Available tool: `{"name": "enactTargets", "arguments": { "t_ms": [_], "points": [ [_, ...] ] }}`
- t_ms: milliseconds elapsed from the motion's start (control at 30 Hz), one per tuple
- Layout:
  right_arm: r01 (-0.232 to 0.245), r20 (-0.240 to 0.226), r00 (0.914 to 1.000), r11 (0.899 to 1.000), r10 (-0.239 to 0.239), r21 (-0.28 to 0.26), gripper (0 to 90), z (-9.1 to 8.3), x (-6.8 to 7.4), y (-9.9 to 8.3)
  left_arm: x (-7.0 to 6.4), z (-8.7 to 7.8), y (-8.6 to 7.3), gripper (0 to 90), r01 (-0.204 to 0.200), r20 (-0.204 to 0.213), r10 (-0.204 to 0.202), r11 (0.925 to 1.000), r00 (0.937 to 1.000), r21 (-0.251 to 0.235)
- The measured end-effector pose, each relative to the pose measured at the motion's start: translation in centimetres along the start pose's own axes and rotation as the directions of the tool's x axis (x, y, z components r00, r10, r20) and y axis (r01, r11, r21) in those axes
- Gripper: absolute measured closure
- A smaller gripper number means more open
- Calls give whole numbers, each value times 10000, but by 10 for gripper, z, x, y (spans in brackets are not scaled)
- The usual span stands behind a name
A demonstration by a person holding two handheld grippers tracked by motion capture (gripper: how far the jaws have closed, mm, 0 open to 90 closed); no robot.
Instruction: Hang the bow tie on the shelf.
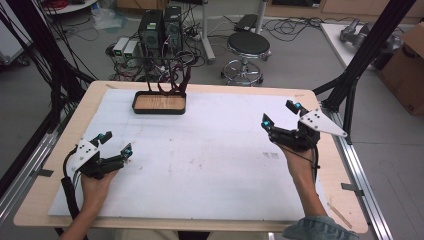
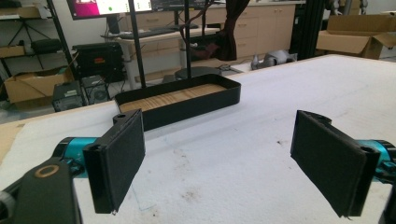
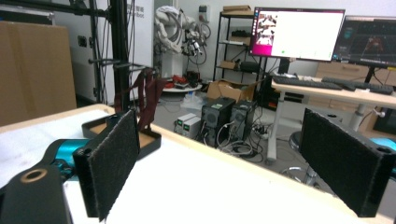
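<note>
Resting apart on the white mat, left gripper [image 1: 114,143] and right gripper [image 1: 279,114] are held spread, empty. Black tray [image 1: 159,111] at far edge is judged rigid, light; its rim is best pinched.

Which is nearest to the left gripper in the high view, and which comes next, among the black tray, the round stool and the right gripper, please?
From the left gripper:
1. Black tray, at the table's far edge.
2. Right gripper, across the table.
3. Round stool, on the floor beyond the table.

Robotics lab: monitors [image 3: 298,32], PC towers [image 1: 161,27] (cables everywhere), stool [image 1: 248,46], cardboard boxes [image 2: 355,35].
</note>
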State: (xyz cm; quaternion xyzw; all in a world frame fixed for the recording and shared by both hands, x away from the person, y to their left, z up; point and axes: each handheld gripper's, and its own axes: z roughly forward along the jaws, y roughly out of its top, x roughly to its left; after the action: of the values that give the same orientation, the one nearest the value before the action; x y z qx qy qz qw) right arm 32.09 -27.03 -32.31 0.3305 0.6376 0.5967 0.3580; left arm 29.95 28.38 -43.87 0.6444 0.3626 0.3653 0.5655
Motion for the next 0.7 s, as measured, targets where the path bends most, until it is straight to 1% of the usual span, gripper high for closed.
{"name": "enactTargets", "arguments": {
  "t_ms": [67, 100, 133, 167, 267, 333, 367, 400, 533, 567, 600, 633, 700],
  "points": [
    [-44, 54, 10000, 10000, 45, -41, 118, -7, 1, -8, 0, 0, 0, 180, 1, -9, -1, 10000, 10000, 15],
    [-116, 26, 9999, 9999, 116, 61, 118, -9, 1, -11, 0, 0, 0, 180, -11, -13, 11, 10000, 10000, 22],
    [-123, 25, 9999, 9999, 123, 56, 118, -11, 2, -15, -1, 0, 0, 180, -39, -11, 39, 10000, 10000, 23],
    [-137, 97, 9999, 9999, 137, 36, 118, -14, 3, -19, -1, 0, 0, 181, -46, -10, 46, 10000, 10000, 25],
    [-316, 134, 9994, 9995, 315, 45, 118, -23, 6, -32, -1, 0, 0, 180, -123, -45, 123, 9999, 9999, 34],
    [-421, 218, 9989, 9991, 419, 63, 118, -28, 8, -42, -2, 0, 0, 181, -134, -55, 134, 9999, 9999, 22],
    [-576, 254, 9980, 9982, 573, 139, 118, -33, 9, -53, -2, 0, 0, 181, -145, -75, 145, 9999, 9999, 12],
    [-576, 254, 9980, 9982, 573, 139, 118, -33, 9, -53, -2, 0, 0, 181, -145, -83, 145, 9999, 9999, 9],
    [-678, 392, 9970, 9971, 664, 345, 118, -40, 11, -72, -2, 0, 0, 181, -149, -73, 149, 9999, 9999, 13],
    [-892, 431, 9952, 9952, 874, 409, 118, -44, 12, -81, -2, 0, 0, 181, -138, -69, 138, 9999, 9999, 16],
    [-892, 431, 9952, 9952, 874, 409, 118, -44, 12, -81, -3, 0, 0, 181, -137, -90, 137, 9999, 9999, 6],
    [-1007, 416, 9943, 9935, 986, 533, 115, -46, 12, -85, -3, 0, 0, 181, -156, -97, 156, 9999, 9998, -3],
    [-1126, 437, 9930, 9920, 1102, 574, 115, -49, 13, -93, -3, 0, 0, 181, -172, -102, 172, 9999, 9998, 9]
  ]
}}
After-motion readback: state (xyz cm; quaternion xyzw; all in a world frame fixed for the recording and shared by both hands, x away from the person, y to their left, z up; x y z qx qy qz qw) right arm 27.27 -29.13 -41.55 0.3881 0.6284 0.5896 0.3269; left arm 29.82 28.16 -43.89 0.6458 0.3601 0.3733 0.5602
